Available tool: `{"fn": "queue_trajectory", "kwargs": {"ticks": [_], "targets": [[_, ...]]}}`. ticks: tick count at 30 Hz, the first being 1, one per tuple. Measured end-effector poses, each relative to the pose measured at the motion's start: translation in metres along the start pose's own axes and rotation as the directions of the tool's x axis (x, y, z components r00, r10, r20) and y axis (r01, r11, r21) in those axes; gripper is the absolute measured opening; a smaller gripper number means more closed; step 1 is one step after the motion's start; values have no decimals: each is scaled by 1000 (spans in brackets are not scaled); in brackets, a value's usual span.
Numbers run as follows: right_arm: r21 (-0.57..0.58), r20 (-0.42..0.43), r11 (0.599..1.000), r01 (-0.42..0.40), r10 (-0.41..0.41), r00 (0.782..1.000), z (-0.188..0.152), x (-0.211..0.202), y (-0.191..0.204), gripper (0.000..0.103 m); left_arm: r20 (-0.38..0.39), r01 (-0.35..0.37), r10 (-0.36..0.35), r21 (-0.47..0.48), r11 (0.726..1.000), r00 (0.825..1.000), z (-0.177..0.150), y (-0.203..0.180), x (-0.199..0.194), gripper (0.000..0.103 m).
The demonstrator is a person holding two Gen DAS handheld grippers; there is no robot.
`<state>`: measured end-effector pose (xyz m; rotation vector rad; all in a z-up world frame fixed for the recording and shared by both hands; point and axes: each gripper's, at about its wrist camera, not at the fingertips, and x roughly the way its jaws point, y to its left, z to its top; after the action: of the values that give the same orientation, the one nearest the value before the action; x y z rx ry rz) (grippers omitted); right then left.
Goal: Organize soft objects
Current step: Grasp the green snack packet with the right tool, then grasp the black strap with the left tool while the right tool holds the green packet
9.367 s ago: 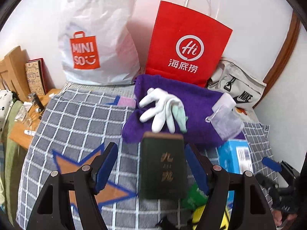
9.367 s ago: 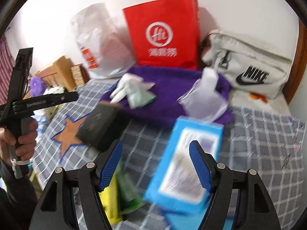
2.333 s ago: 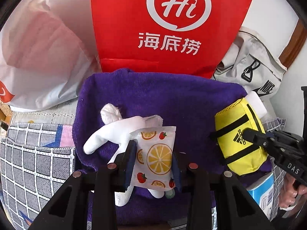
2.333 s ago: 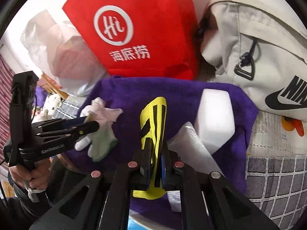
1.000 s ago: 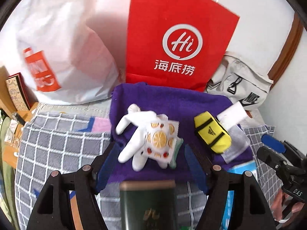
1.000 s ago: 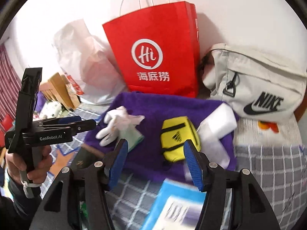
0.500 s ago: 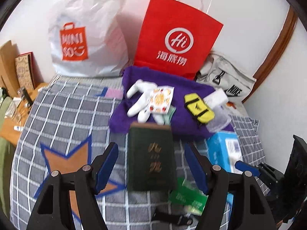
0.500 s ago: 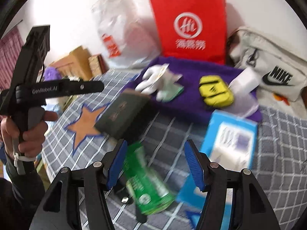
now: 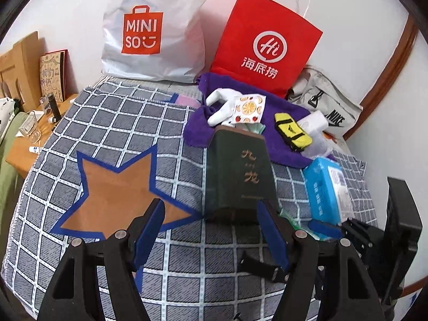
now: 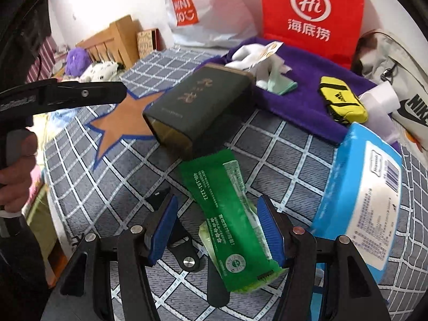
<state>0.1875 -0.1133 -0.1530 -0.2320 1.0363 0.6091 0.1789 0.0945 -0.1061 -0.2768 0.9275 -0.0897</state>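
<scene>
A purple towel (image 9: 283, 149) (image 10: 302, 101) lies at the back of the checked blanket. On it rest a white glove (image 9: 220, 107), an orange-print pouch (image 9: 248, 108), a yellow pouch (image 9: 293, 131) (image 10: 342, 103) and a white packet (image 9: 314, 123). My left gripper (image 9: 211, 236) is open and empty, low over the blanket before a dark green box (image 9: 240, 171). My right gripper (image 10: 216, 230) is open, its fingers on either side of a green soft pack (image 10: 232, 219) without touching it. The left gripper's body also shows at the left of the right wrist view (image 10: 67, 96).
A blue tissue pack (image 9: 326, 190) (image 10: 361, 200) lies right of the green box. A red paper bag (image 9: 264, 45), a white Miniso bag (image 9: 155, 29) and a grey Nike bag (image 9: 329, 104) stand along the wall. A wooden side table (image 9: 24, 144) with small items is at the left. A black strap clip (image 10: 184, 251) lies near the green pack.
Both grippers have pulled back from the towel and sunk lower over the blanket. The right gripper has come closer to the green pack, which now lies between its fingers.
</scene>
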Motion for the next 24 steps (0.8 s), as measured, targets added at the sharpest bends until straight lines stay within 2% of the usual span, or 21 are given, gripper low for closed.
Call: {"fn": "queue_trajectory", "kwargs": {"ticks": [3, 6, 8, 11, 15, 24], "targets": [[-25, -31, 998, 51, -51, 998, 2, 11, 4, 61, 0, 7, -7, 7, 1000, 1000, -1, 3, 0, 69], [-31, -58, 998, 63, -65, 996, 5, 22, 3, 59, 3, 6, -6, 6, 1000, 1000, -3, 5, -1, 69], [-50, -63, 995, 81, -84, 994, 5, 26, 4, 41, 1, 3, -3, 4, 1000, 1000, -5, 7, -2, 69], [-29, -38, 997, 70, -71, 997, 5, 20, 0, 36, -2, 0, 0, 5, 1000, 1000, -7, 10, -3, 69], [23, 18, 999, 23, -24, 1000, 5, 3, -5, 36, -7, -12, 12, 12, 1000, 1000, -10, 9, -4, 69], [100, 124, 995, -1, -12, 992, -12, -36, -8, 35, -57, -25, 29, 68, 997, 998, -38, -11, -4, 69]]}}
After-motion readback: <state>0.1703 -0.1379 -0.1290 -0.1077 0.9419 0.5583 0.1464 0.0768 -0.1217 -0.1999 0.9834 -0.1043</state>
